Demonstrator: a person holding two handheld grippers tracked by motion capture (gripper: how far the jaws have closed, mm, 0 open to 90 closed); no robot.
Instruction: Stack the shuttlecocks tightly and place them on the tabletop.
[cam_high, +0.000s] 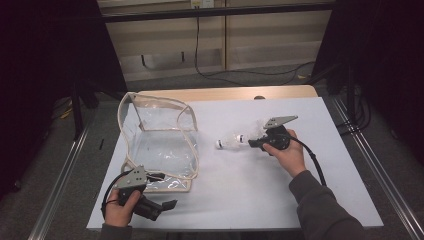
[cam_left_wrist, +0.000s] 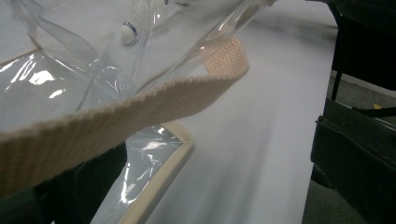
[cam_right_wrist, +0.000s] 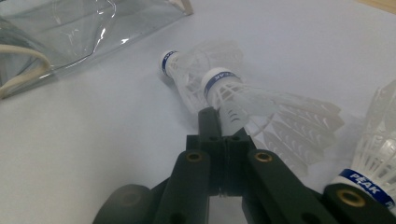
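Right-hand black two-jaw gripper (cam_right_wrist: 223, 122) has its jaws pressed together, pinching the skirt of a white plastic shuttlecock with a blue-banded cork (cam_right_wrist: 229, 95), which lies on the white table (cam_high: 240, 190) touching a second shuttlecock (cam_right_wrist: 180, 65). Left-hand gripper (cam_high: 167, 205) rests just beside a clear plastic bag with beige woven trim (cam_high: 157, 145); whether its jaws are spread cannot be told.

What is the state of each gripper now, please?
Left gripper: cannot be told.
Right gripper: jaws closed on a shuttlecock.
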